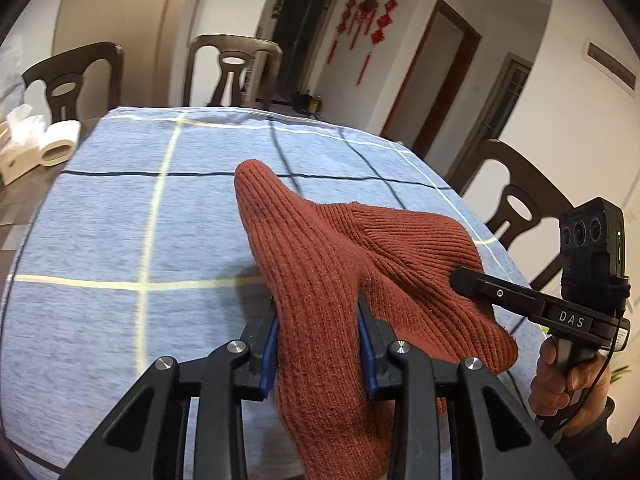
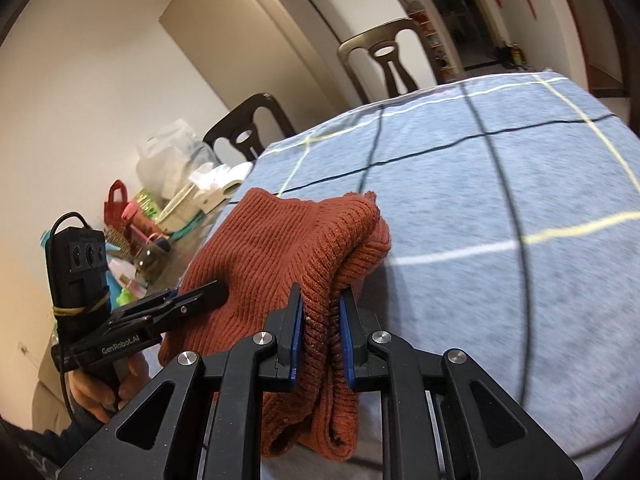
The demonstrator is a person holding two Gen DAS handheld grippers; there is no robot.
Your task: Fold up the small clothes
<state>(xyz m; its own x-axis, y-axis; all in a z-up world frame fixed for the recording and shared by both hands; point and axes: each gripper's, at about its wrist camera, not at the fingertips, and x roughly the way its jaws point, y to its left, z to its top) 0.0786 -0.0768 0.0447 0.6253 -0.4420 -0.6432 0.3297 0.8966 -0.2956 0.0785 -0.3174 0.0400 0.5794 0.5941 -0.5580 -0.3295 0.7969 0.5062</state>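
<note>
**Here, two hand-held grippers lift a rust-red knit garment above a checked tablecloth**

Here the rust-red ribbed knit garment [image 1: 340, 264] hangs between two black grippers, raised off the table. The left gripper [image 1: 318, 344] has its blue-padded fingers [image 1: 271, 354] closed onto one bunched edge of the knit. The right gripper [image 2: 320, 336] likewise pinches a doubled-over edge, with several layers of fabric visible between its pads. In the left view the right gripper's tip presses into the cloth from the side; whether it grips a hem or a mid-fold is hard to tell there.

The knit looks soft, light and stretchy. It droops and folds under its own weight, so it will likely sag and bunch rather than hold a crease. The ribbed texture should give good friction against the pads, so slipping seems unlikely. Holding it at corners or along the hem, well apart, would probably keep it spread flat; a grip on bunched layers risks an uneven fold.

Beneath lies a light blue tablecloth [image 1: 120, 220] with dark and pale yellow lines, broad and bare ahead of the garment, giving open room to lay it down. A tissue box and paper roll [image 1: 40, 140] sit at the far left corner, well apart. On the person's left side a clutter of bottles and bags [image 2: 152, 216] stands near the cloth's edge. Dark wooden chairs [image 1: 232, 72] ring the table's far side.
</note>
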